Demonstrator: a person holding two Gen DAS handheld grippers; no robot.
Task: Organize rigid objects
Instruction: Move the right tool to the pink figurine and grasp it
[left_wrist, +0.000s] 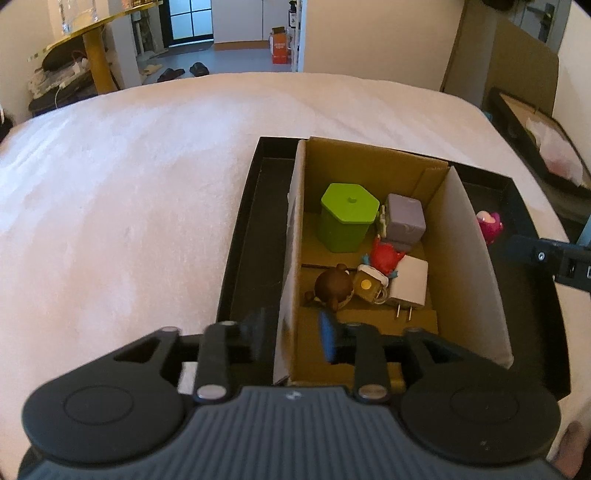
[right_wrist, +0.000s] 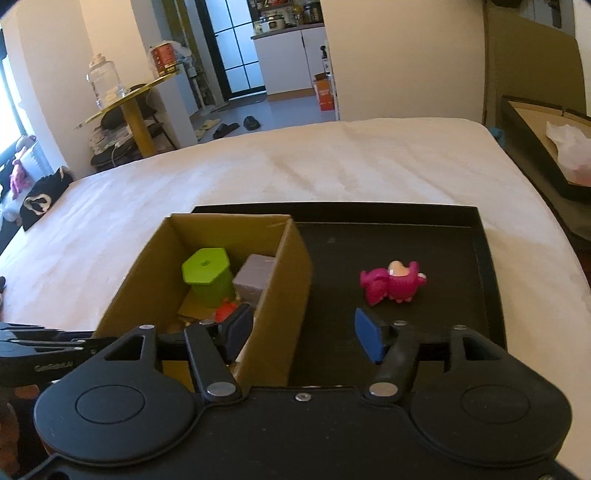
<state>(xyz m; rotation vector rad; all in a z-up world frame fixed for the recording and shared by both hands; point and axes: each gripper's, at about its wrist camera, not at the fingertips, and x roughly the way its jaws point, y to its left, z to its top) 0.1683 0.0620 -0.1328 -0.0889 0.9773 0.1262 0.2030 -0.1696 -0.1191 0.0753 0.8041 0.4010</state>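
Lying lengthwise across the black tray (right_wrist: 484, 258), the pink toy (right_wrist: 393, 282) faces both wide-open, empty grippers.

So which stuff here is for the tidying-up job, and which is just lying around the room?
For the job:
cardboard box
black tray
pink toy on the tray
green pot, grey cube, red toy, brown bear, white plug, all in the box

Just lying about:
glass jar
slippers
orange carton
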